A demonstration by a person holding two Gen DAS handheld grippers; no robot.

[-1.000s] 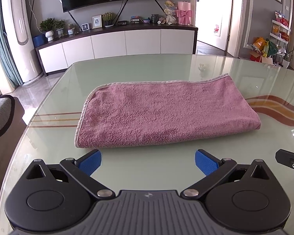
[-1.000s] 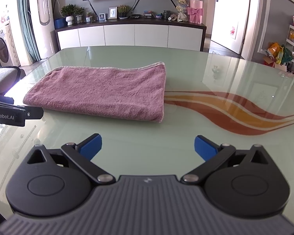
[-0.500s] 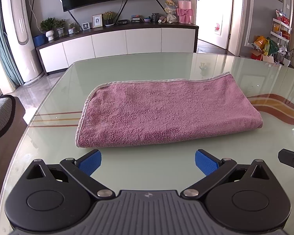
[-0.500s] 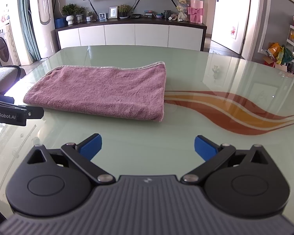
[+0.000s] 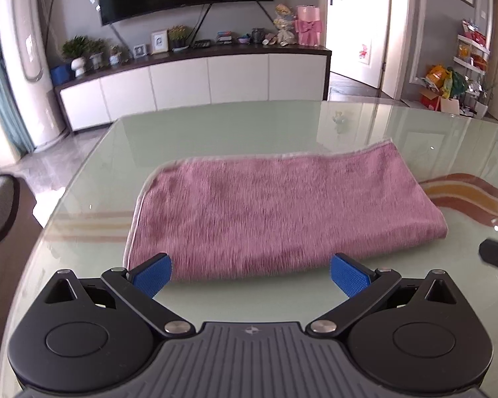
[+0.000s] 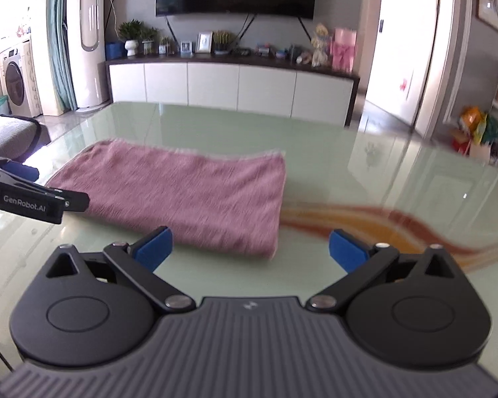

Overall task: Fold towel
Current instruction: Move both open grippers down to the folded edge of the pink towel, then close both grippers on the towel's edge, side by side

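A pink towel (image 5: pixel 275 205) lies folded flat on the glass table (image 5: pixel 249 126), its pale-trimmed edges at the far and left sides. It also shows in the right wrist view (image 6: pixel 182 195). My left gripper (image 5: pixel 250 275) is open and empty, its blue pads at the towel's near edge toward the left end. My right gripper (image 6: pixel 250 248) is open and empty at the towel's near right corner. The left gripper's black finger (image 6: pixel 33 199) shows at the left of the right wrist view.
The table has a red and orange wave pattern (image 6: pixel 381 225) to the right of the towel. A dark chair (image 5: pixel 0 205) stands at the table's left edge. A white TV cabinet (image 5: pixel 196 83) is behind the table.
Both grippers have moved forward to the towel's near edge and the views are motion-blurred. The towel has not moved. Both grippers stay open.
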